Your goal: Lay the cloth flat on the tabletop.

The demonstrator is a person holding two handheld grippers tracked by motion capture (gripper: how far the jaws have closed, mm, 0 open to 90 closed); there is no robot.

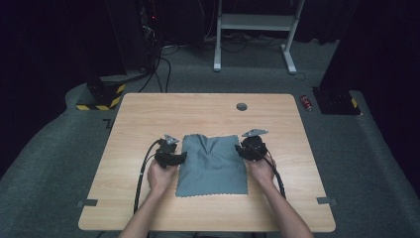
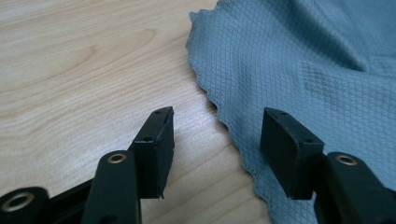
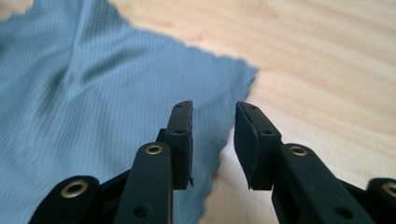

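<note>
Two bare forearms, no sleeves visible, each hand holding a black gripper: left gripper [image 1: 177,159], right gripper [image 1: 245,150]. Each carries a grey three-cornered plate on top and trails a black cable. The jaws are flat black blocks with small screw holes, on arms with brass-ringed rivets.

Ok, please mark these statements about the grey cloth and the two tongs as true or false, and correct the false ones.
1. The grey cloth lies on a wooden table. True.
2. The left tongs are clamped on the cloth's edge. False: their jaws stand open, one over bare wood and one over the cloth, and nothing is pinched.
3. The cloth is perfectly flat. False: a fold or wrinkle runs through its far part.
4. The right tongs stand open at the cloth's edge. True.
5. The cloth's edge is cut in a wavy, zigzag line. True.
6. A cup stands on the cloth. False: nothing stands on it.
</note>
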